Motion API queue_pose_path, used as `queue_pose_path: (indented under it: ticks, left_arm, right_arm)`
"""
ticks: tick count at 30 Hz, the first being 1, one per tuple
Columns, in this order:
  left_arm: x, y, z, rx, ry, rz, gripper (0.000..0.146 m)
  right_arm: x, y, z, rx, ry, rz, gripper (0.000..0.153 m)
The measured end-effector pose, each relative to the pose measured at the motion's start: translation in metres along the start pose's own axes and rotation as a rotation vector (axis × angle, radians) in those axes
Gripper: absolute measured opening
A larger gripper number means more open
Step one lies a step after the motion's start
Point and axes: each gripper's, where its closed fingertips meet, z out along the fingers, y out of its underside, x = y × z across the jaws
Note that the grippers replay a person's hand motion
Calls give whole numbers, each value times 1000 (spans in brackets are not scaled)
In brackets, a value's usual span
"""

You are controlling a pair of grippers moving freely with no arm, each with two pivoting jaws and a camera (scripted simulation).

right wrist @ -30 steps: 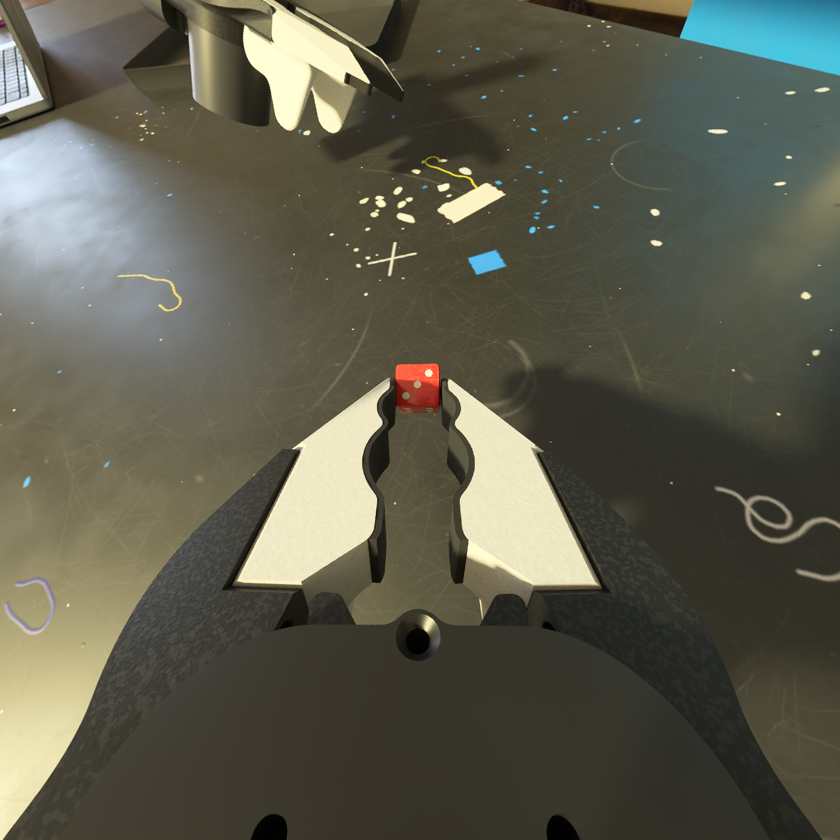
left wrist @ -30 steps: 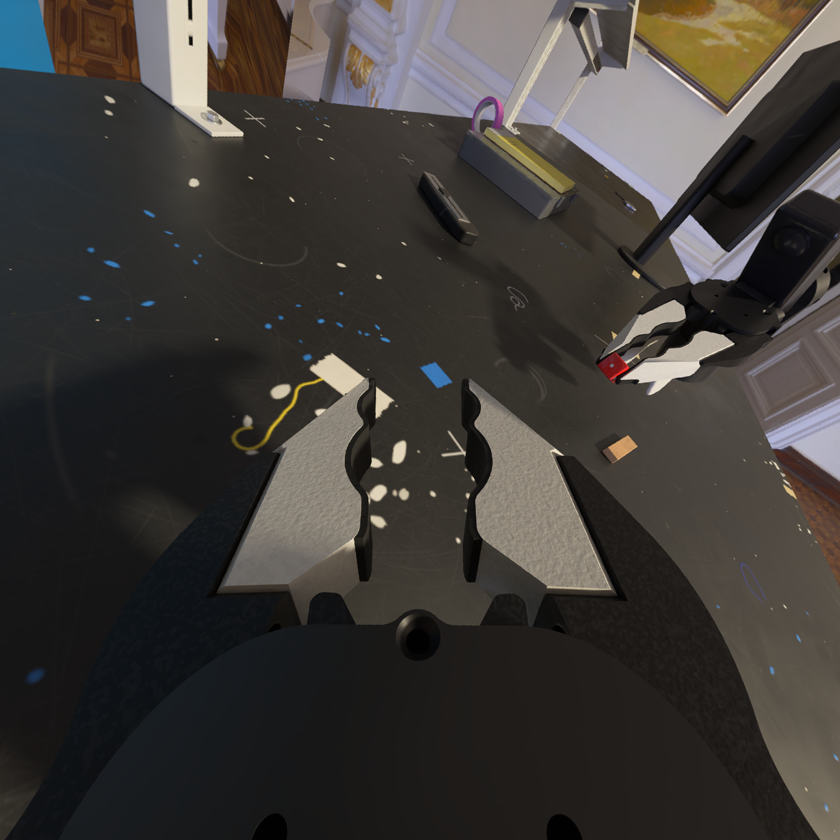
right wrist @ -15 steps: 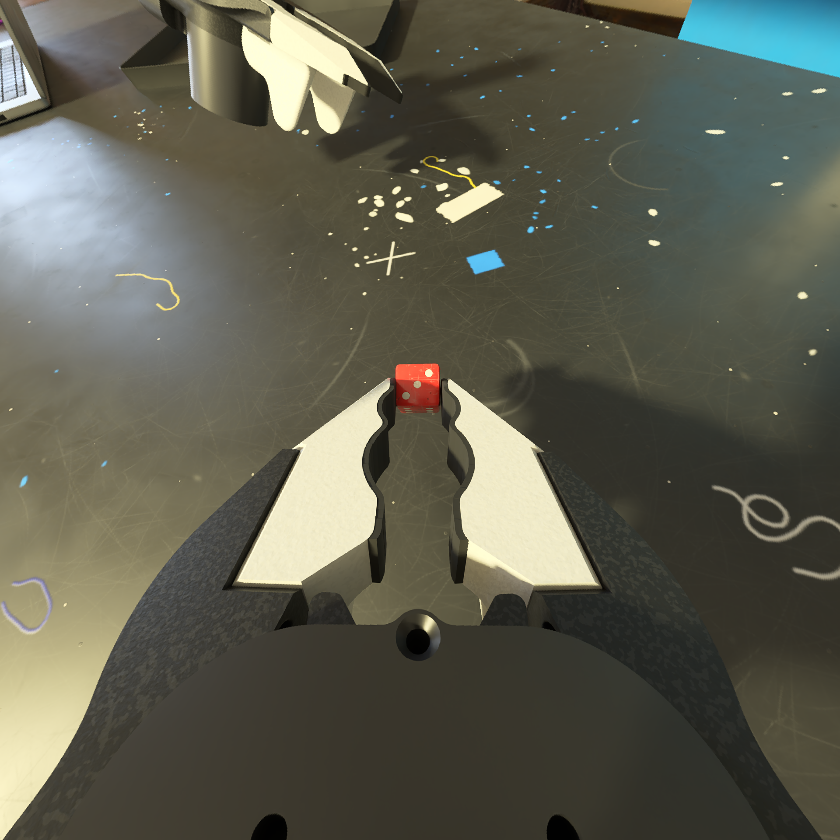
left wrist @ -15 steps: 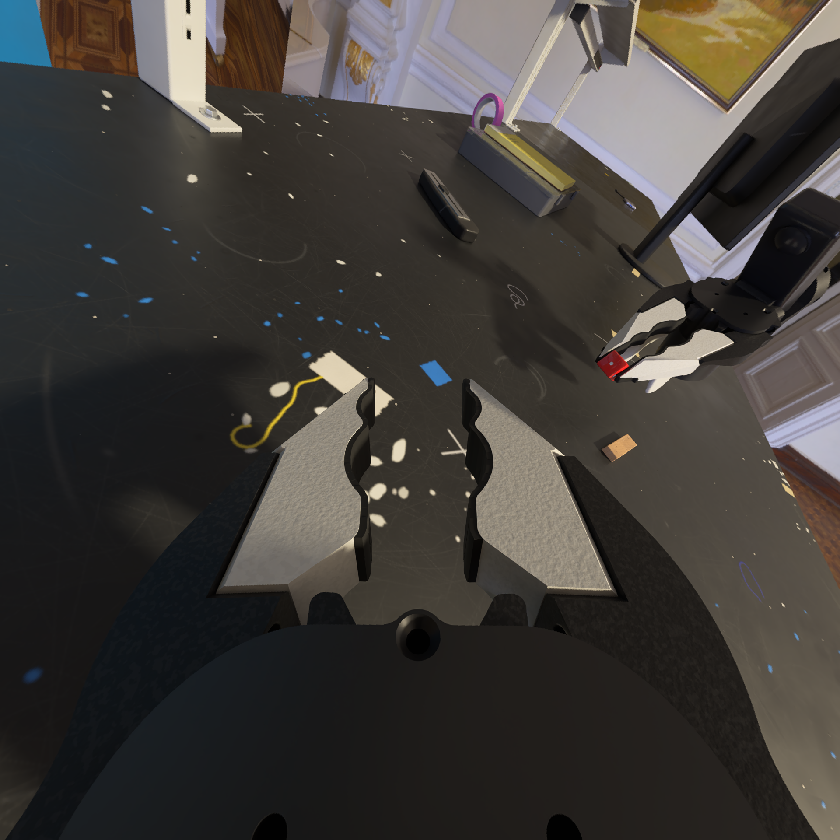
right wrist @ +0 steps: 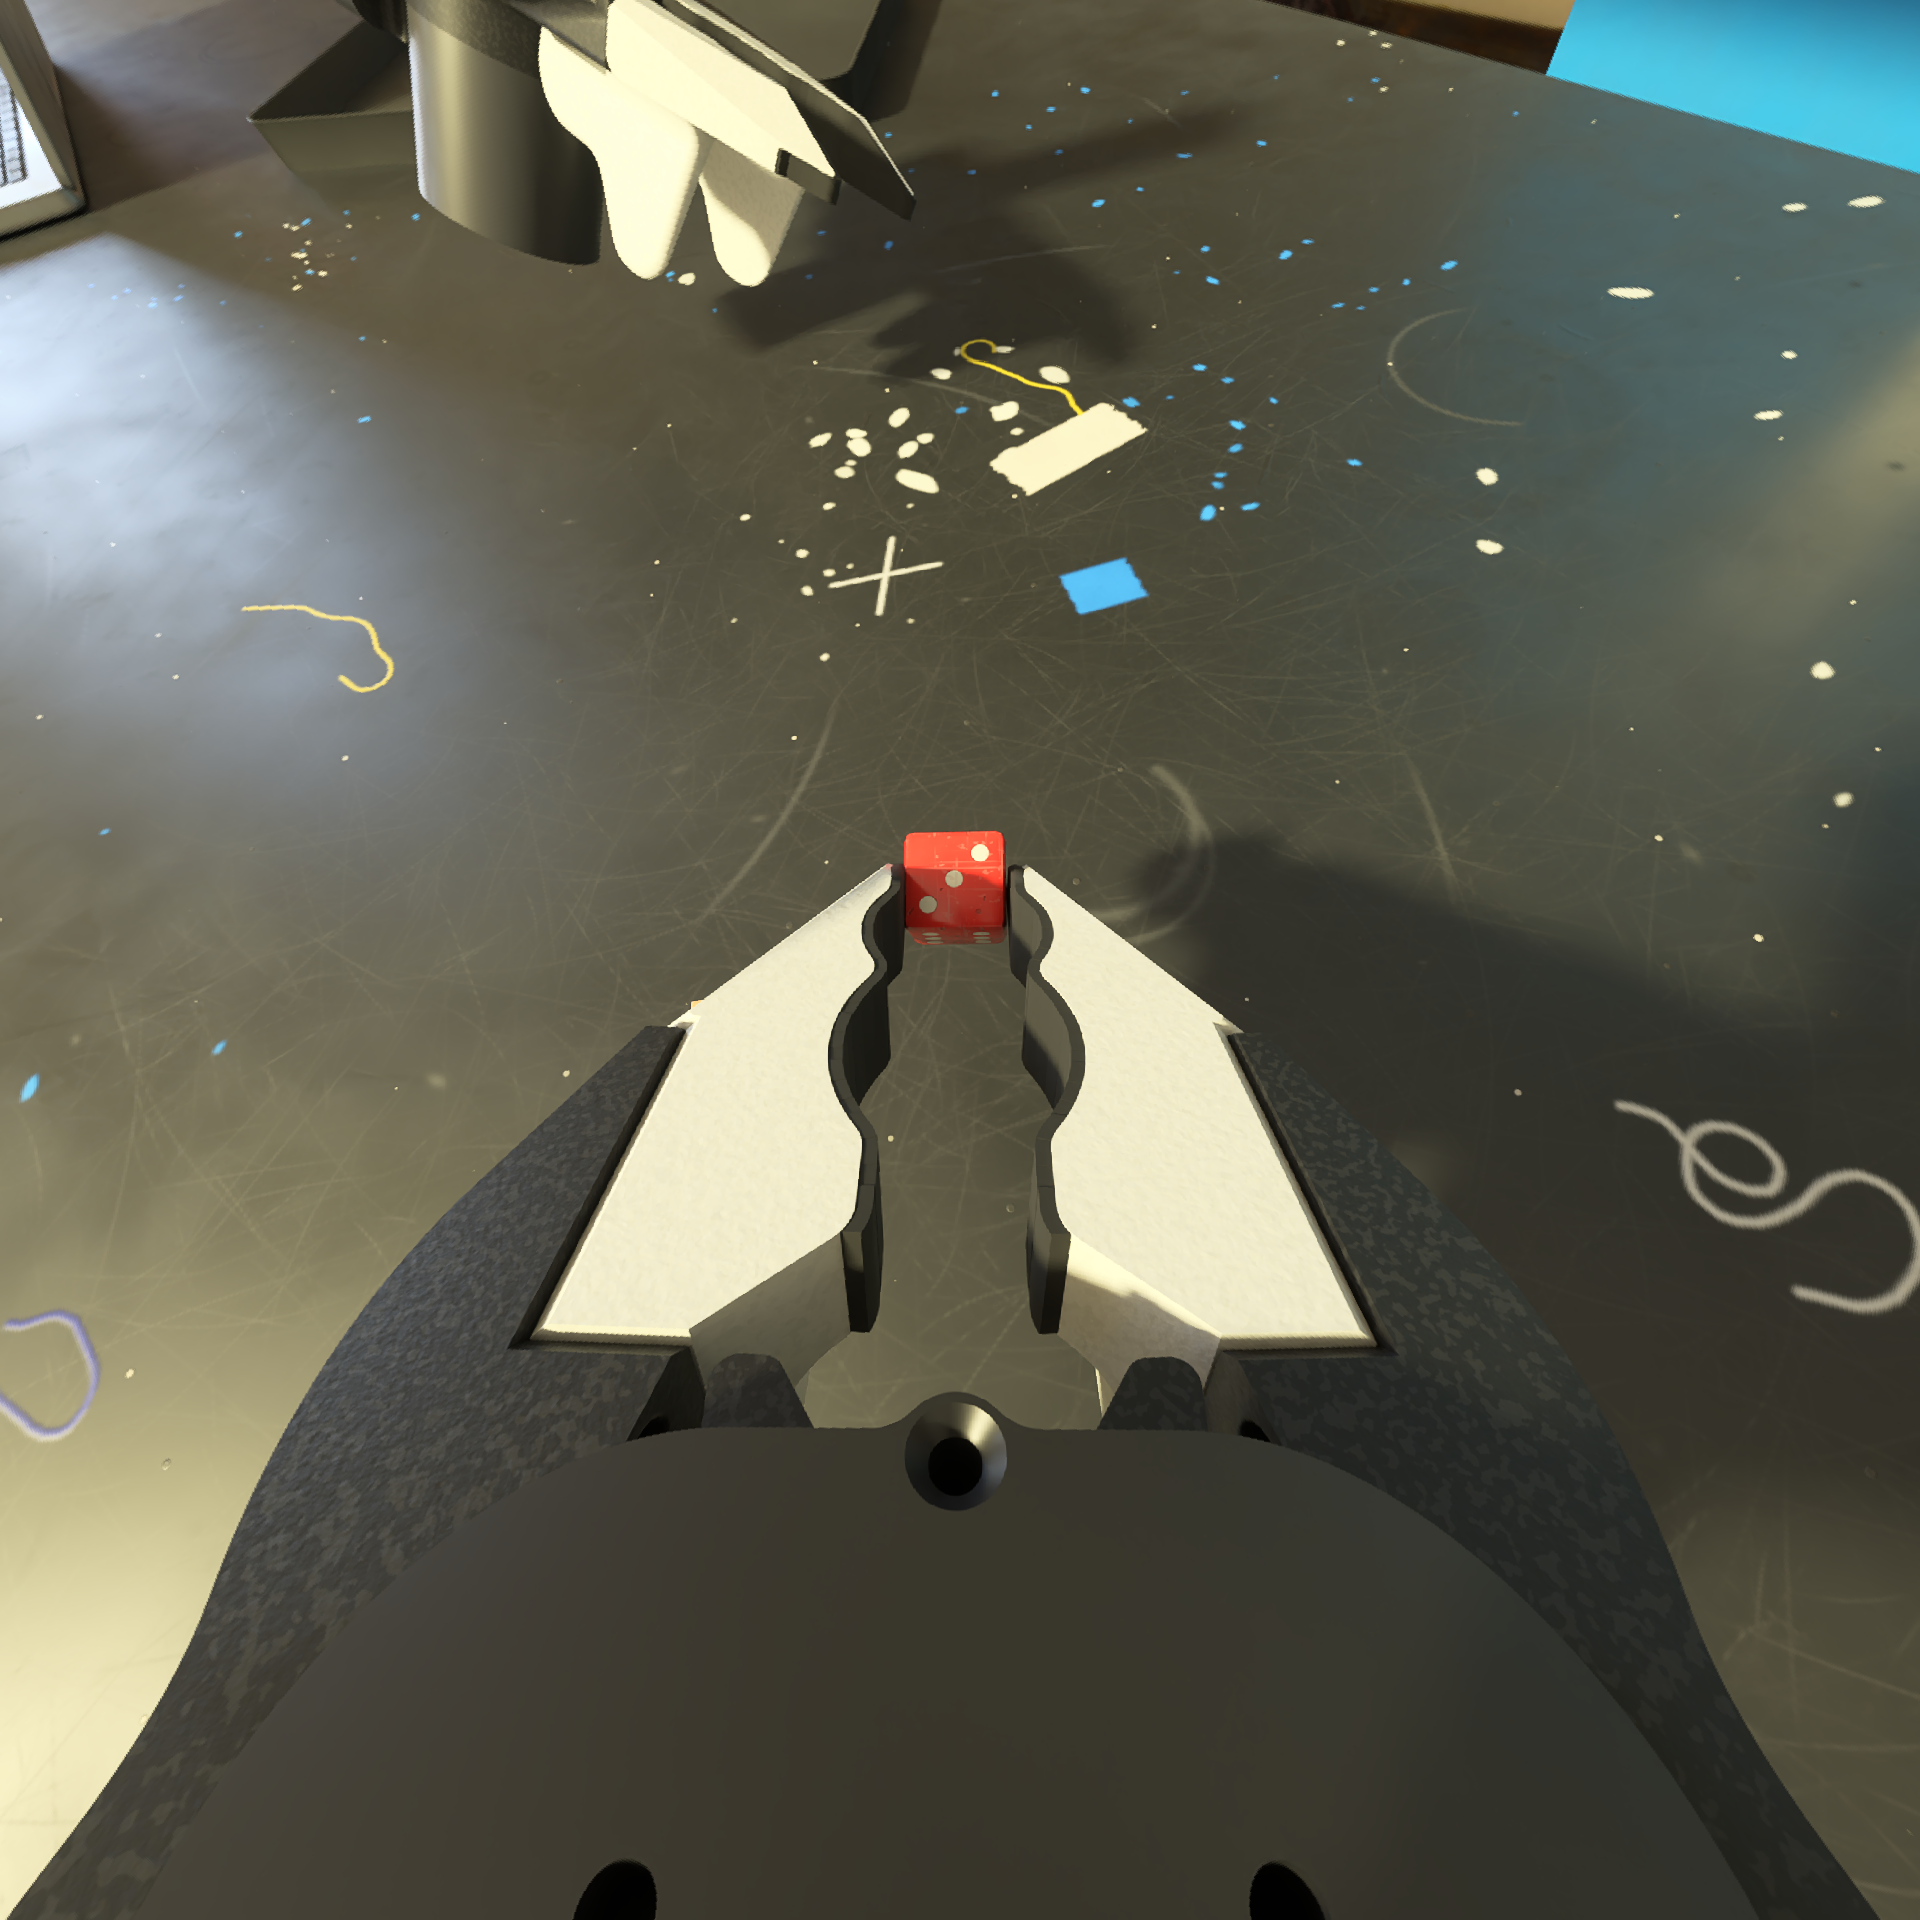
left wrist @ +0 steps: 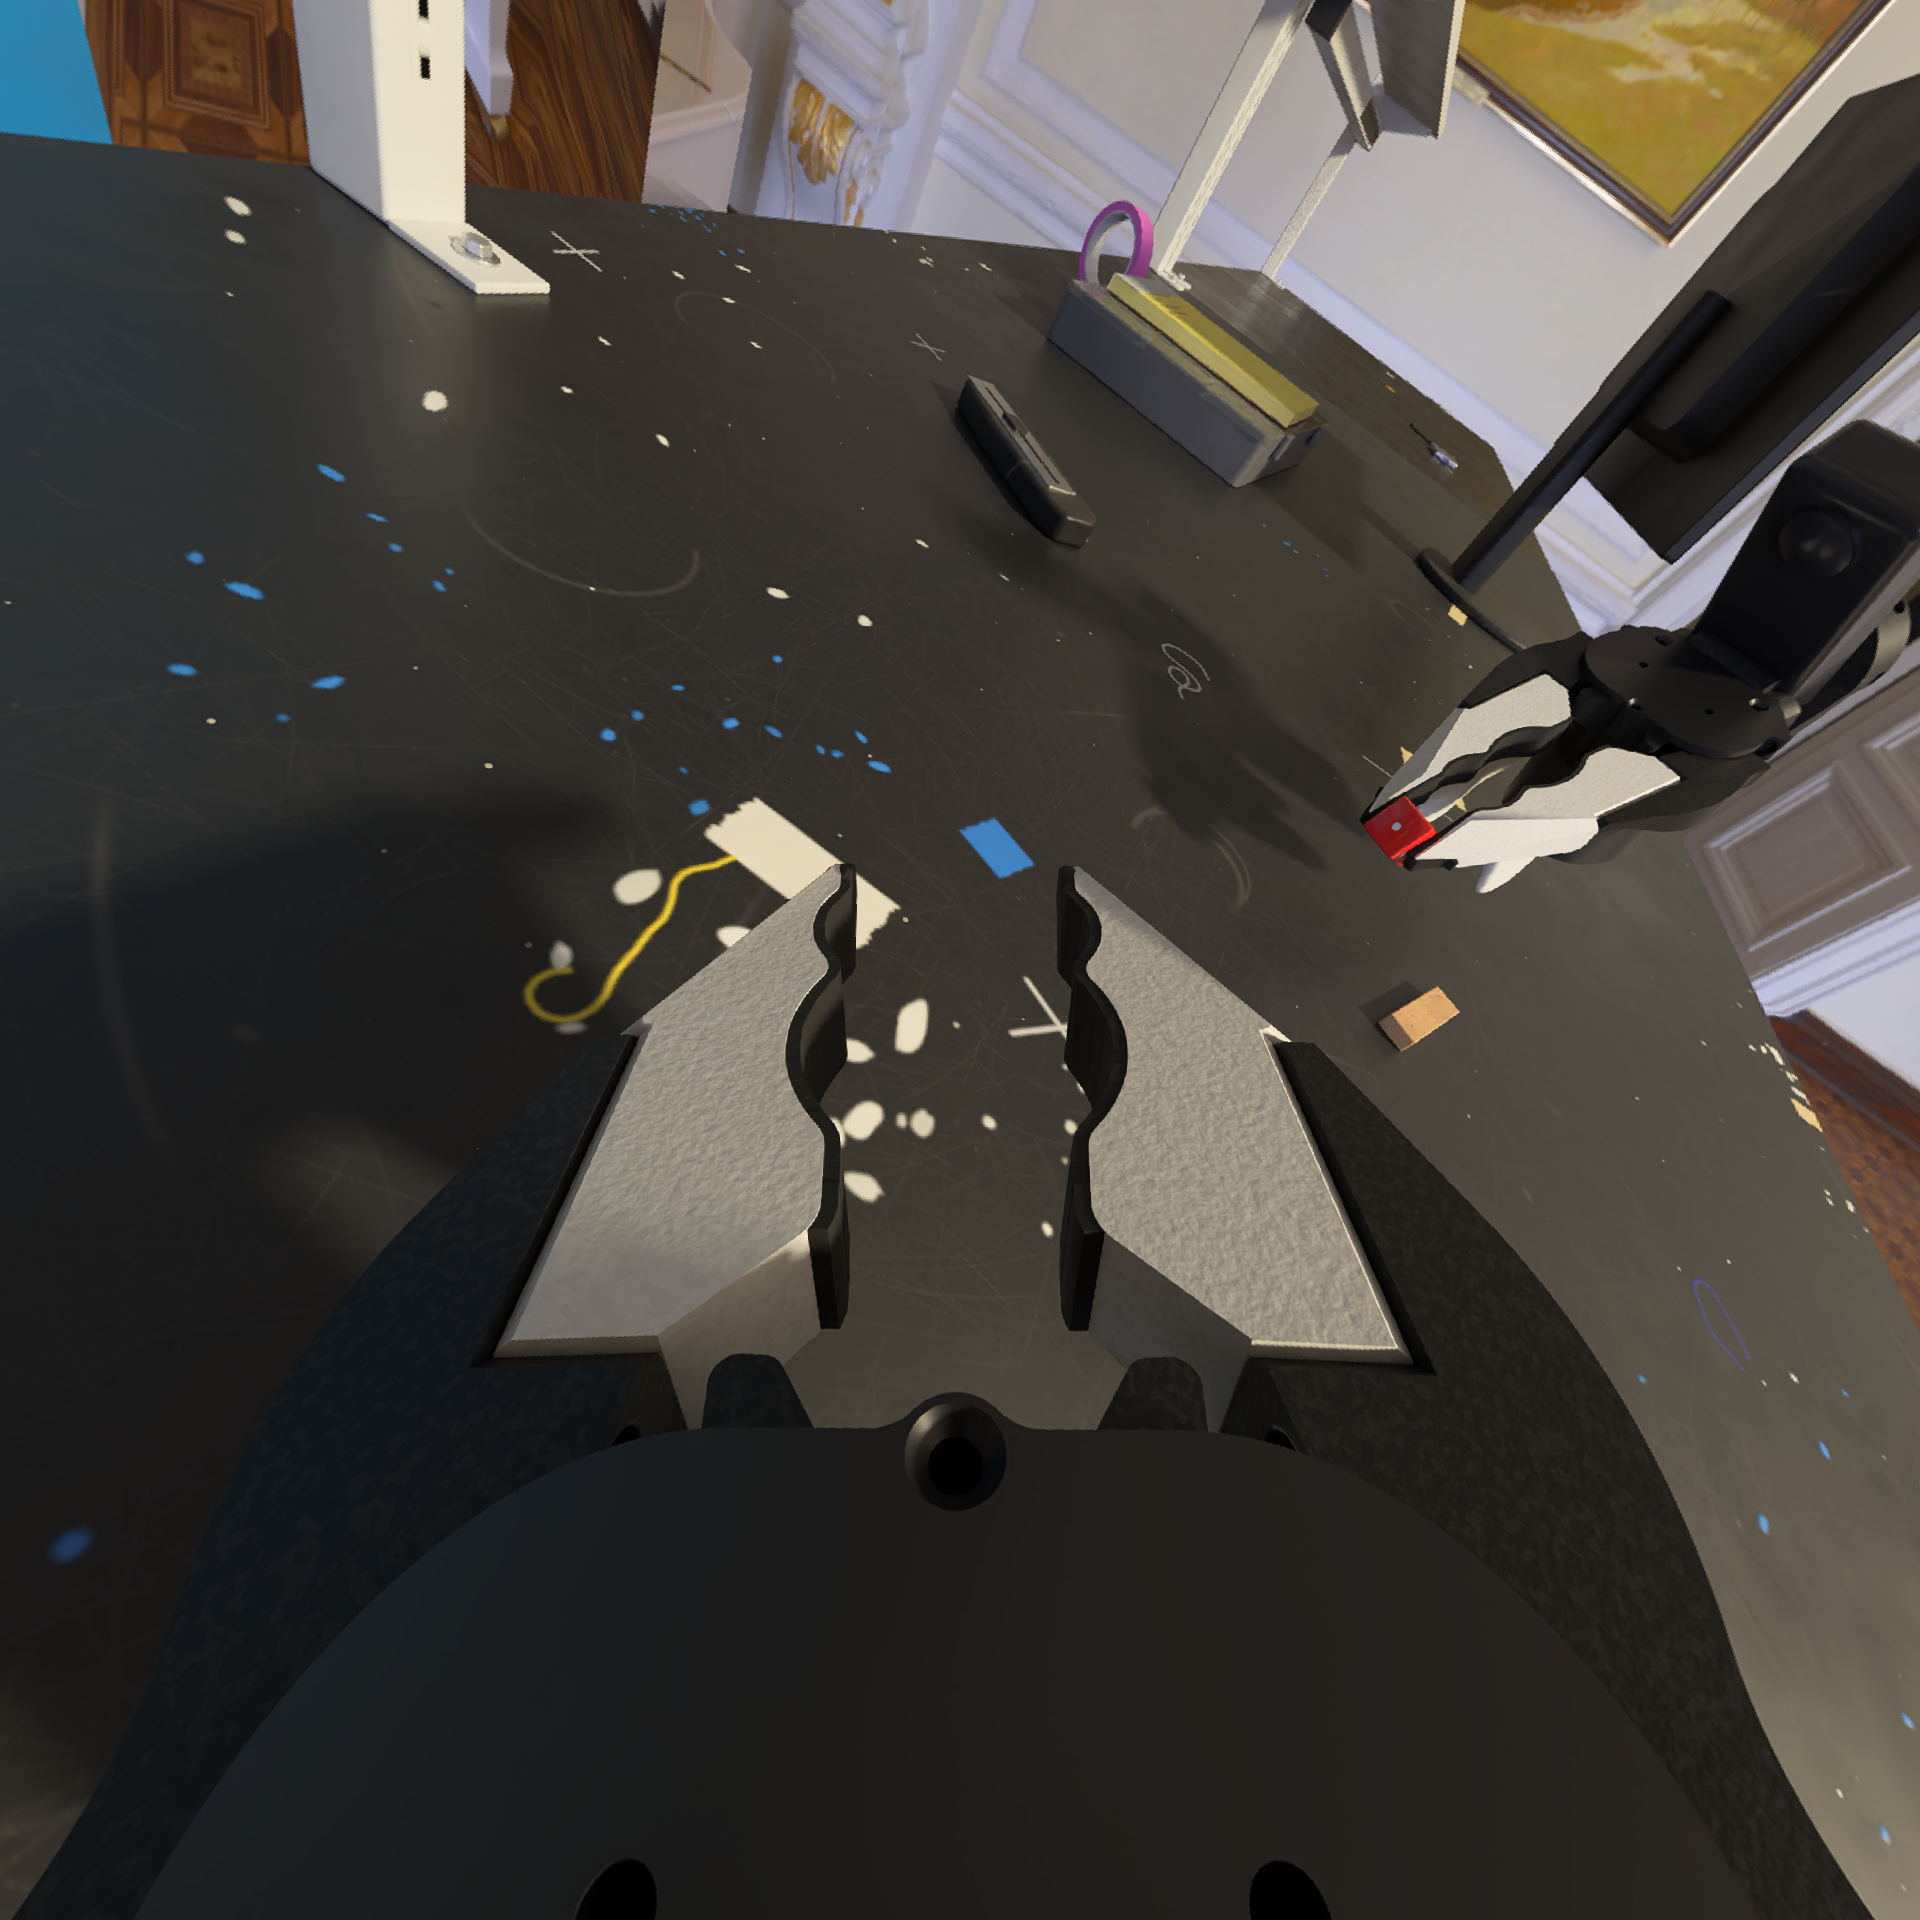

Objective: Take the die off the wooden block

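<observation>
Gripping the red die point(right wrist: 954, 881) at its fingertips, the right gripper point(right wrist: 954, 899) hangs above the dark worktop point(right wrist: 520, 831). The wooden block point(left wrist: 1417, 1017) lies bare on the worktop (below and apart from the die). The left gripper point(left wrist: 956, 904) hovers with fingers point(left wrist: 727, 1091) spread, holding nothing.

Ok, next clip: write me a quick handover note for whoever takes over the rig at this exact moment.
Right hand-held gripper: shut on the red die, held at its fingertips in the air above the table.
Left hand-held gripper: open, empty, hovering over the table's middle.
Wooden block: lying bare on the table, below and apart from the die.
Done: die is off the block.
Left: probably just set the die down on the table away from the block and let go.
</observation>
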Motion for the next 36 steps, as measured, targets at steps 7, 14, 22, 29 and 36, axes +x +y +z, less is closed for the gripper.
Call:
queue_pose_path:
  ticks: [7,14,22,29,36]
  left_arm:
    - [0,0,0,-3,-1,2,39]
    - [0,1,0,-5,-3,5,39]
    - [-1,1,0,-9,-8,12,39]
    - [1,1,0,-11,-7,18,39]
    - [7,3,2,-29,-1,48,39]
  right_arm:
    - [0,0,0,-3,2,-4,19]
    - [0,0,-1,-3,3,-8,19]
    - [-1,4,1,-26,0,-10,19]
    - [-1,6,2,-30,-1,-3,19]
    - [-1,3,0,-25,3,-8,19]
